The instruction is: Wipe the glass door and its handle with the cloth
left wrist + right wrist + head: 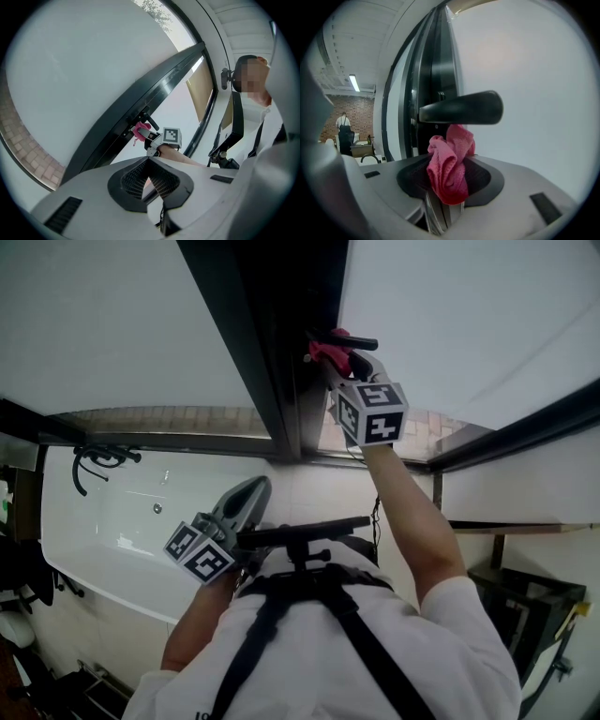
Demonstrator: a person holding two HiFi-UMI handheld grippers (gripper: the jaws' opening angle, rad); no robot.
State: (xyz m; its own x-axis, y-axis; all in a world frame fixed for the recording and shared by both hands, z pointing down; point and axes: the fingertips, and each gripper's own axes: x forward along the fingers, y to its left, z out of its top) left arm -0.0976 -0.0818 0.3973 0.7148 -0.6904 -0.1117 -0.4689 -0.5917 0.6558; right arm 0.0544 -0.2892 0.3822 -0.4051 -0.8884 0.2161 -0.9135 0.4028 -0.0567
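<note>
Right gripper (345,360): I see jaws clamped on pink cloth (447,171), against the handle (461,108) underside.
Left gripper (246,502): jaws together, empty.

Pink cloth (449,166), black handle (461,108) (dark door frame (272,343))

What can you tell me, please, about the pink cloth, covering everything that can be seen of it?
The pink cloth is a small, soft rag with a fine towel-like weave, bunched into crumpled folds. The right gripper has its jaws shut on the lower part, so the rest sticks up from between them. Its top reaches the underside of the dark lever handle and seems to touch it. Nothing else touches it.
</note>
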